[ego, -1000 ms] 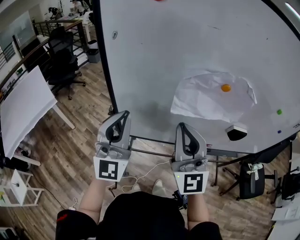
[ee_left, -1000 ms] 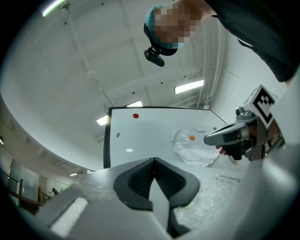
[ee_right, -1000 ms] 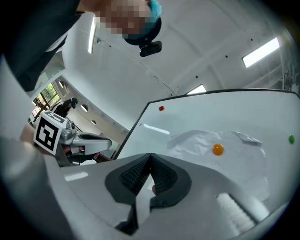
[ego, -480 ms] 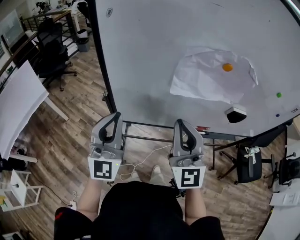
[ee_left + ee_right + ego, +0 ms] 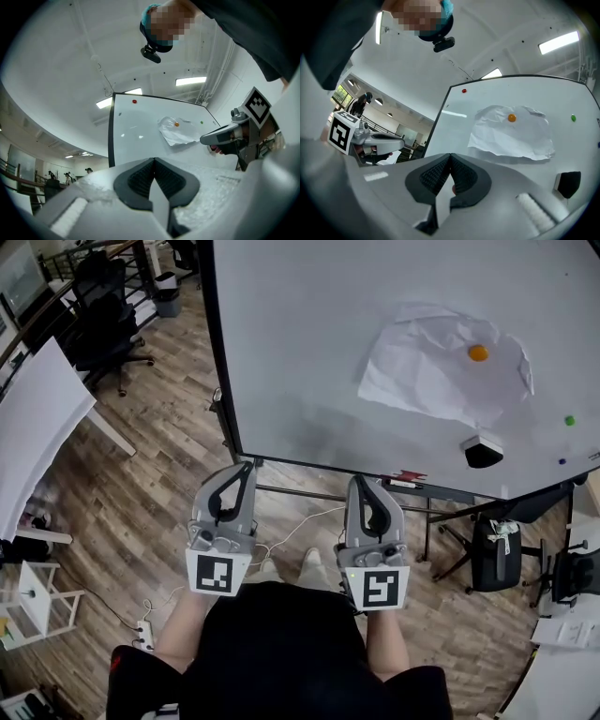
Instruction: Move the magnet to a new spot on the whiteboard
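My left claw (image 5: 247, 467) and my right claw (image 5: 362, 482) both pressed together, empty, hanging below large whiteboard (image 5: 309, 352). Risk: pulling round orange magnet (image 5: 478, 352) likely frees crumpled white paper sheet (image 5: 431, 381), which would fall.

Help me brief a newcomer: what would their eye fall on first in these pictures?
Most likely the crumpled sheet of paper pinned under an orange magnet on the whiteboard, upper right in the head view, with a green magnet to its right and a black eraser below. Next, the left gripper and right gripper, both shut and empty, side by side low before the person, short of the board.
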Tool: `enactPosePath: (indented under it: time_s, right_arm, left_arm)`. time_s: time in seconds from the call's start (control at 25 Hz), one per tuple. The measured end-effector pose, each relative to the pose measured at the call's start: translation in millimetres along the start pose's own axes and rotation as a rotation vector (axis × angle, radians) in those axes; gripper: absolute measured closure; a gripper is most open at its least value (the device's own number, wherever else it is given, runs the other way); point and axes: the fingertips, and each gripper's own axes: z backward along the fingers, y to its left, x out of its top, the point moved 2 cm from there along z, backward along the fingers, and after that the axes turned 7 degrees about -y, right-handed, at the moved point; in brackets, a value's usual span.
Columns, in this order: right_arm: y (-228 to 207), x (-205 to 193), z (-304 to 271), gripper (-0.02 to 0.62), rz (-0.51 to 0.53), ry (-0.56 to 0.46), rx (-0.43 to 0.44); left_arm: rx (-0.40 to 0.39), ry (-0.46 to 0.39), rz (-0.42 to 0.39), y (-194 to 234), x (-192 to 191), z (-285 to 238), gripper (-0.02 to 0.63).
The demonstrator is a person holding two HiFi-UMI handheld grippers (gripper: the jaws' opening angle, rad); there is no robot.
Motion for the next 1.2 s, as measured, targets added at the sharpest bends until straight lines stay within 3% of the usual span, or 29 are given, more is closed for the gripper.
enactPosePath:
  time_s: [0.16,0.44,0.84,1.2]
  right_arm:
    - [4.2,-9.2,6.7,0.594,0.003,0.03,0.003]
    - [16.4,-20.1,19.5,0.594,0.006,0.036,0.001]
    - [24.4,-11.8,21.3,0.595,0.004,-0.012,0.006]
    - [26.8,-16.2,23.7,0.597,0.004,0.02,0.001]
  left_arm:
    - [-0.02,0.031,0.002,-8.6,-9.4,10.9,0.604]
    - [0.037,0.045,0.032,1.8,-16.1,22.6,0.604]
    - [0.005,0.046,0.019,-11.1,-15.1,26.6,0.604]
    - [-0.001,0.054,0.008,-13.5,-15.7,29.5,0.604]
